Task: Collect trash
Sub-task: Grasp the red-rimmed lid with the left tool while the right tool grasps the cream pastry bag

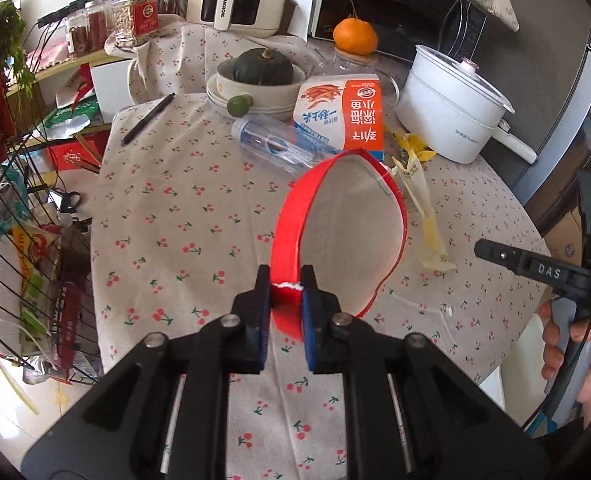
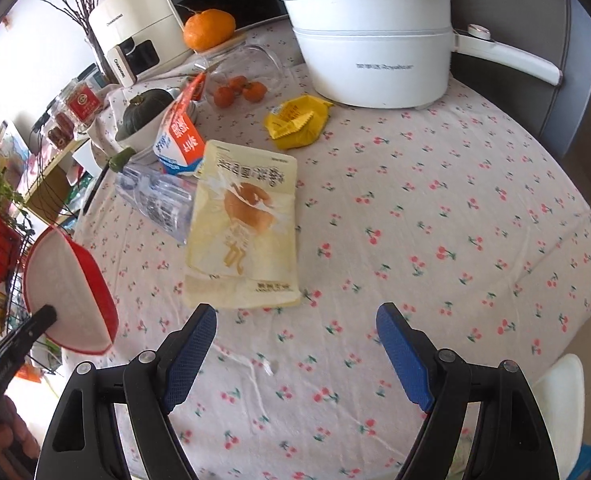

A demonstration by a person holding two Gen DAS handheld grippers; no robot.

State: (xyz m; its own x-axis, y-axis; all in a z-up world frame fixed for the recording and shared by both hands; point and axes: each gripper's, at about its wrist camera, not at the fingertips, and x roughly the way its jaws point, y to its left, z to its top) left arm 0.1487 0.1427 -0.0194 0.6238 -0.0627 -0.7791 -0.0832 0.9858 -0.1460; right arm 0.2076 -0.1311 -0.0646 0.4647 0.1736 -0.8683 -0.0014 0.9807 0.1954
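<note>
My left gripper (image 1: 286, 286) is shut on the rim of a red paper bowl (image 1: 295, 220) with a pale inside, held above the cherry-print table; the bowl also shows at the left of the right wrist view (image 2: 61, 292). My right gripper (image 2: 295, 316) is open and empty, just above the cloth, near the lower edge of a cream bread wrapper (image 2: 243, 232). Beyond it lie a clear plastic bottle (image 2: 155, 196), an orange-and-white carton (image 2: 179, 136) and a crumpled yellow wrapper (image 2: 299, 126). The bottle (image 1: 275, 144) and carton (image 1: 347, 120) also show in the left wrist view.
A black wire basket (image 1: 19, 264) full of trash hangs off the table's left edge. At the back stand a white electric pot (image 2: 371, 44), a bowl with a dark squash (image 1: 261, 70), an orange (image 1: 354, 36), a glass jar with small tomatoes (image 2: 239, 88) and a pen (image 1: 147, 118).
</note>
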